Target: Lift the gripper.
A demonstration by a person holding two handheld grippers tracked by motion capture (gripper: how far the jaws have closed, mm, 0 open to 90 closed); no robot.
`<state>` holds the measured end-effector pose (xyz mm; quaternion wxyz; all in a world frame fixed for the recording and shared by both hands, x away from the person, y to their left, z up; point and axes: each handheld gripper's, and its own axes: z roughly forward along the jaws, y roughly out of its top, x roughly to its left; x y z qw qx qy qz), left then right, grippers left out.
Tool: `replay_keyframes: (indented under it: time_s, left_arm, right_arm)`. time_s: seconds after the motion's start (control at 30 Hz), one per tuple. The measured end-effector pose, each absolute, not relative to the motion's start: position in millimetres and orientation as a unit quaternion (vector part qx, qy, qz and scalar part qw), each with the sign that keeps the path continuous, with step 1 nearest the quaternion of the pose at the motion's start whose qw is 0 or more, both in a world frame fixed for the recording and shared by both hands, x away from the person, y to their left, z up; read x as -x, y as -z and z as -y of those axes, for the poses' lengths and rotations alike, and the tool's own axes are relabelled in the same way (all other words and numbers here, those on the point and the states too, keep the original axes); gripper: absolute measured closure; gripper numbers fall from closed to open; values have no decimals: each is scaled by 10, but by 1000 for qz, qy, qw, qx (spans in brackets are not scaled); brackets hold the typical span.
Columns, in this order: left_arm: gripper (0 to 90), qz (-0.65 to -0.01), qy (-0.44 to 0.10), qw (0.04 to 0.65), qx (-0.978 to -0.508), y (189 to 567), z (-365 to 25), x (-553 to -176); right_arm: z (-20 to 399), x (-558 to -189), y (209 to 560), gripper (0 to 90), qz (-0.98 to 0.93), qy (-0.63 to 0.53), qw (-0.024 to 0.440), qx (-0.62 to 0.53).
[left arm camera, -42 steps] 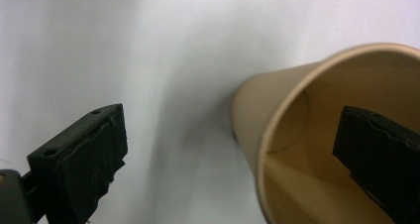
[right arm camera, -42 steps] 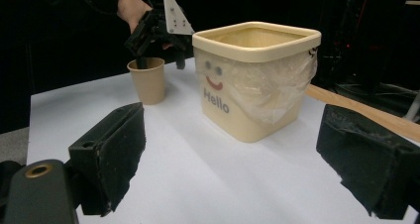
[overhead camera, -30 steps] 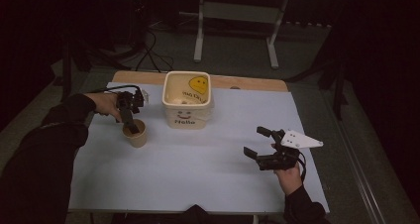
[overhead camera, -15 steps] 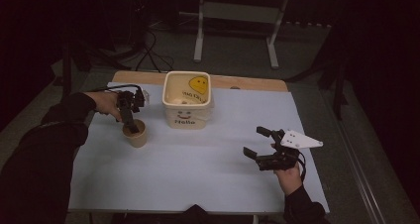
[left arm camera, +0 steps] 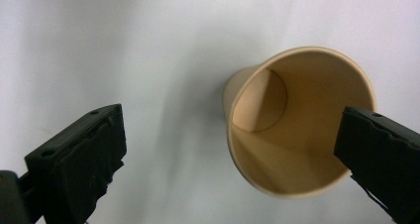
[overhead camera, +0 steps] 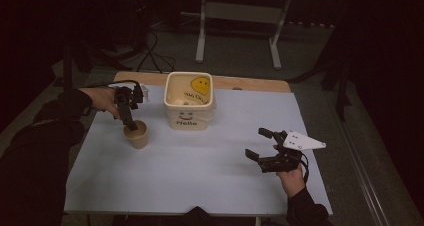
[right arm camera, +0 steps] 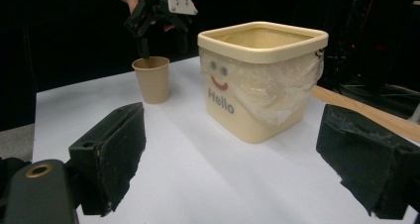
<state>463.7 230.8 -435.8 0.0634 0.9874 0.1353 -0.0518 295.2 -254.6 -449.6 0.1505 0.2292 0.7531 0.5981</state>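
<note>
White table [overhead camera: 200, 176], one cup [overhead camera: 136, 134], one bin [overhead camera: 190, 106], two tools

Cup [overhead camera: 136, 134] stands on table [overhead camera: 200, 186], left of bucket [overhead camera: 189, 106].

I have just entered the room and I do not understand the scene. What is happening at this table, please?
A person works at a table with a gripper in each hand. The left gripper hangs just over an upright paper cup, jaws open, one jaw over its rim; the cup is empty. Beside it stands a cream bucket marked Hello. The right gripper, open, holds nothing, apart from both.
</note>
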Motion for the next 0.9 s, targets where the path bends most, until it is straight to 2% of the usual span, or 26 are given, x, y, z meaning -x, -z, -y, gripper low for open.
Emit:
replay_keyframes:
  time_s: [0.3,0.9]
  left_arm:
    - [7,-137,38,66,-988,4128,-2323,-4584]
    - [7,-141,12,72,-987,3427,-2360,-4407]
  right_arm:
    - [2536,-2947,4486,115,-754,-598,151,-227]
    - [2508,-2944,4475,115,-757,-597,148,-221]
